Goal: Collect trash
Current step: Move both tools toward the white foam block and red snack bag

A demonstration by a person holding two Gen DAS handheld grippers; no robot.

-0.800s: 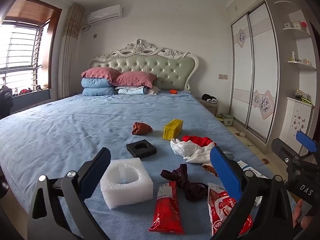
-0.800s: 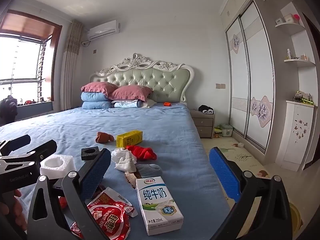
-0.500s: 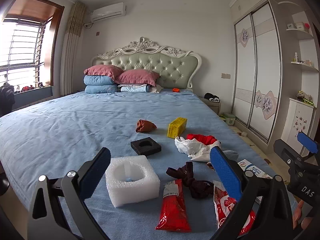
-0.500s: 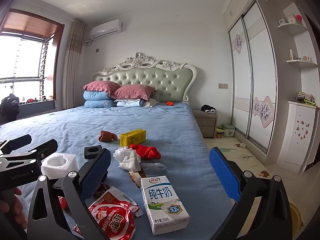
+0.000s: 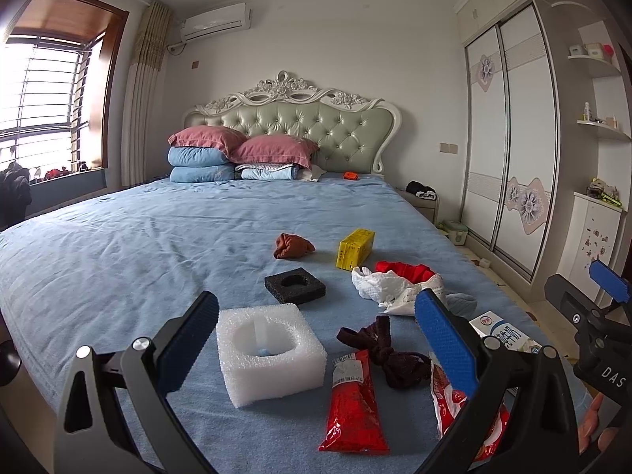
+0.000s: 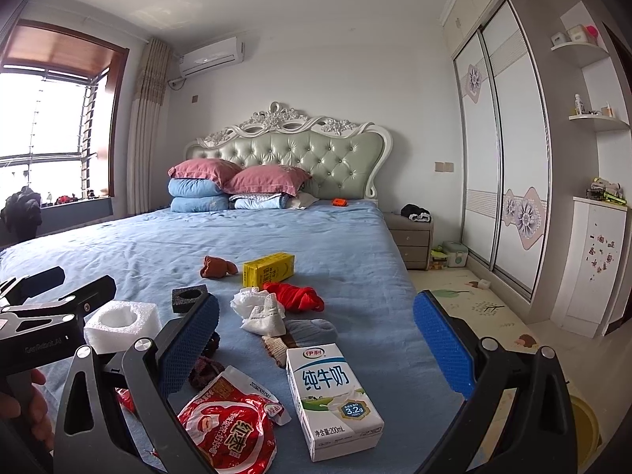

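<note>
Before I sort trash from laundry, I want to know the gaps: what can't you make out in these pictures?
- Milk carton: left view, mostly behind the left gripper's blue finger.
- Round red packet: right view, lower edge cut by the frame; the print is too distorted to read.
- Dark cloth: right view, largely behind the right gripper.
- Orange item near the pillows: too small to identify.

In the left wrist view, the white-and-blue milk carton [image 5: 498, 330] is mostly hidden behind the left gripper's blue right finger pad [image 5: 444, 339], as is much of the wide red-and-white snack bag [image 5: 448, 397]. In the right wrist view, the narrow red plastic packet [image 6: 125, 398] shows only as a sliver behind the black finger frame, and the yellow plastic bin [image 6: 585, 422] on the floor is cut off by the frame. The items on the white corner shelves [image 6: 600, 118] are too small to identify.
</note>
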